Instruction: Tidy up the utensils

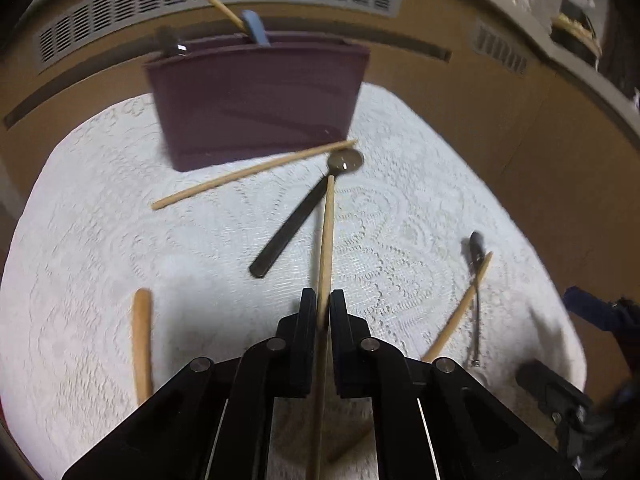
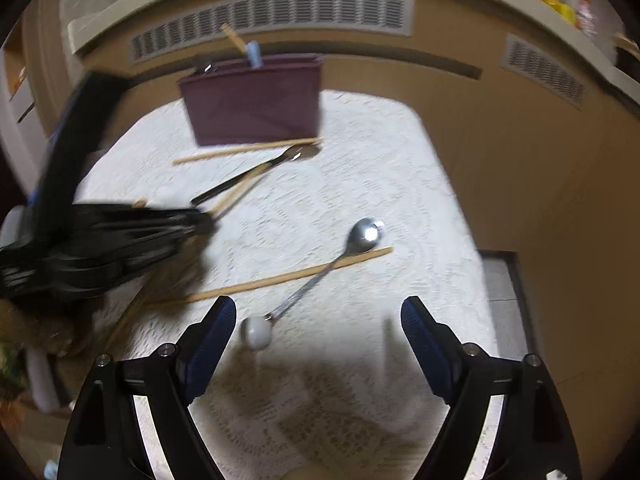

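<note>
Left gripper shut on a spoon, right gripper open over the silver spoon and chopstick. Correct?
Not quite. The left gripper is shut on a wooden chopstick, not a spoon, as the left wrist view shows. The right gripper is open over the silver spoon and chopstick.

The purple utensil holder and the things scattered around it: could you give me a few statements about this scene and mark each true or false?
1. The left gripper is shut on a wooden chopstick. True.
2. The right gripper is clamped on the white-knobbed spoon. False: its jaws stand wide open, and the spoon lies on the lace tablecloth.
3. The purple holder is empty. False: a chopstick and other handles stick out of its top.
4. A dark-handled spoon lies on the cloth in front of the holder. True.
5. A chopstick lies crossing the white-knobbed spoon. True.
</note>
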Tool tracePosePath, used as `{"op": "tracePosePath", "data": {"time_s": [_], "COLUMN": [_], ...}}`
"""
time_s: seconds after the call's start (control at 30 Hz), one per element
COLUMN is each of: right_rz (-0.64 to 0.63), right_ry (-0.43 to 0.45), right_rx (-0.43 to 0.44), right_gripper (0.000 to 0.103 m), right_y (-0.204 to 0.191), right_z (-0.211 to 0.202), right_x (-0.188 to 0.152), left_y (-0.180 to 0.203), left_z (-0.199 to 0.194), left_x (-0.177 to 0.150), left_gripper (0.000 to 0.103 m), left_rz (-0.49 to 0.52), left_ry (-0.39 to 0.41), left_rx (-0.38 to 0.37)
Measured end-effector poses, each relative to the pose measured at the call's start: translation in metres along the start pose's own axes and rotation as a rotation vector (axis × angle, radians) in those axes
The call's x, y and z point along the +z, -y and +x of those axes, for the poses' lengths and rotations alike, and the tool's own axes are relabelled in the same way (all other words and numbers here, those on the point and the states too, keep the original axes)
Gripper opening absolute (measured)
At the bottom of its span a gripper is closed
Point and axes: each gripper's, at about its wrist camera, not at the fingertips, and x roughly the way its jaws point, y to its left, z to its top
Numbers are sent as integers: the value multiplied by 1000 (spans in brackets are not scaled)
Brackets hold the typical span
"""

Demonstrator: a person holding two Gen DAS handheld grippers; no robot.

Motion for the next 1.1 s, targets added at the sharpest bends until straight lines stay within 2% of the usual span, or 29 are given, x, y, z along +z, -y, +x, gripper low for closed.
{"op": "tracePosePath", "data": {"time_s": [0.13, 0.37, 0.4, 0.5, 0.53, 0.67, 0.8, 0.87, 0.9, 1.0, 1.1], "right_rz": [9, 162, 163, 165, 170, 167, 101, 56, 32, -11, -22], "right_ry": [-61, -95, -92, -95, -96, -96, -122, -129, -143, -145, -131], "right_rx": [31, 93, 92, 67, 58, -49, -61, -54, -18, 17, 69], "right_gripper": [83, 82, 79, 58, 54, 53, 53, 39, 27, 26, 26], "right_y": [13, 34, 32, 26, 26, 32, 24, 16, 12, 3, 0], "right_z": [8, 21, 24, 42, 48, 78, 92, 91, 89, 79, 64], "right_x": [-5, 1, 5, 24, 29, 47, 48, 49, 50, 51, 53], "left_y": [-21, -49, -53, -54, -53, -51, -55, -56, -57, -56, -61], "left_z": [-37, -74, -77, -85, -88, -102, -113, -115, -115, -114, -103], "left_x": [-9, -20, -23, -26, -26, -30, -33, -32, -31, -30, -31], "left_gripper": [7, 7, 7, 7, 7, 7, 7, 7, 7, 7, 7], "left_rz": [-96, -218, -226, -232, -226, -211, -218, -226, -227, -216, -229], "left_ry": [79, 180, 187, 202, 211, 237, 253, 258, 258, 254, 212], "left_rx": [-11, 0, -3, -4, -3, -5, -25, -33, -35, -26, -2]}}
